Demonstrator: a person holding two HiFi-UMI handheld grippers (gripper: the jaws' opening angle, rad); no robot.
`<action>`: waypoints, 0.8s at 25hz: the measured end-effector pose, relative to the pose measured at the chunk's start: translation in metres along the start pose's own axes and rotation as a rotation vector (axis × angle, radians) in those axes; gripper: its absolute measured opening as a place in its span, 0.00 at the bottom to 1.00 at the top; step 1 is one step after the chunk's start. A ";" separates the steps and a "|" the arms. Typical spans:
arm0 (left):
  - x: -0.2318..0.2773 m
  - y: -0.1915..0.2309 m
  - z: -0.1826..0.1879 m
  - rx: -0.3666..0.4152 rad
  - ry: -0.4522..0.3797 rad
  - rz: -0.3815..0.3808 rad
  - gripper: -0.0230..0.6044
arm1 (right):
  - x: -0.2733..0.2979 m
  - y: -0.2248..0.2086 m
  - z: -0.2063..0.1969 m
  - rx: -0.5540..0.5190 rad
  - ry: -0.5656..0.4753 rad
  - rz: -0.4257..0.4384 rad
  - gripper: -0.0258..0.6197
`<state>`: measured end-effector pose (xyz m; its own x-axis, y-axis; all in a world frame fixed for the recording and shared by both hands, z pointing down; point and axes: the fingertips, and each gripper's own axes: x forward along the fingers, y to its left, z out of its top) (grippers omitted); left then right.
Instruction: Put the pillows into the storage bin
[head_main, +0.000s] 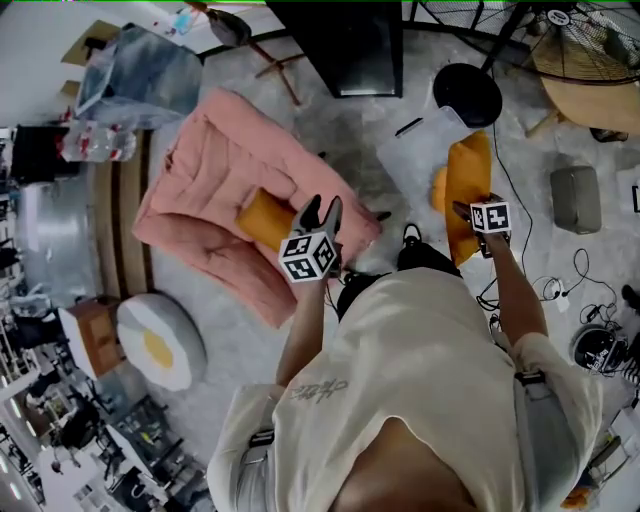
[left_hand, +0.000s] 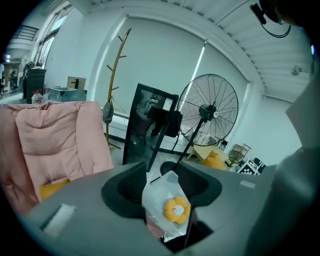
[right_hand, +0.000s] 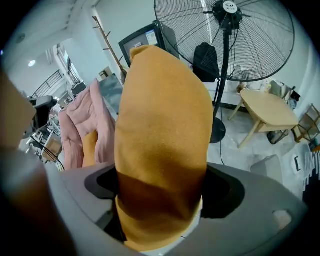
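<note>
My right gripper (head_main: 463, 212) is shut on an orange pillow (head_main: 468, 175), which hangs upright over the right side of a clear white storage bag (head_main: 418, 150) on the floor. In the right gripper view the pillow (right_hand: 162, 125) fills the space between the jaws. My left gripper (head_main: 320, 212) stands open with nothing between its fingers, above the near edge of a pink cushion (head_main: 215, 180), beside a second orange pillow (head_main: 264, 220) lying on it. Through the left gripper's jaws I see the bag (left_hand: 162, 197) in the distance, with a yellow flower shape (left_hand: 176, 210) in it.
A white, egg-shaped pillow (head_main: 160, 342) lies on the floor at lower left. A standing fan's black base (head_main: 467, 94), a black cabinet (head_main: 350, 45), a wooden table (head_main: 595, 90), a grey pouf (head_main: 575, 198) and floor cables (head_main: 575, 290) surround the bag.
</note>
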<state>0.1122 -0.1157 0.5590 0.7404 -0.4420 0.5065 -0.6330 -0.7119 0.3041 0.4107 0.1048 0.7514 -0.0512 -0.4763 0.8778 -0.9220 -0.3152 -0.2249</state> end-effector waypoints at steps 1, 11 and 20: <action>0.007 -0.004 0.000 -0.001 0.005 0.005 0.38 | 0.005 -0.006 0.001 -0.013 0.014 0.003 0.76; 0.039 -0.019 0.006 -0.007 0.048 0.042 0.38 | 0.031 -0.034 0.033 -0.120 0.057 0.027 0.87; 0.048 -0.022 -0.003 -0.033 0.056 0.081 0.38 | 0.049 -0.009 0.052 -0.186 0.029 0.120 0.88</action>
<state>0.1606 -0.1193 0.5792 0.6732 -0.4658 0.5743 -0.6981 -0.6564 0.2860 0.4362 0.0411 0.7747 -0.1730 -0.4766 0.8619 -0.9635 -0.0996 -0.2484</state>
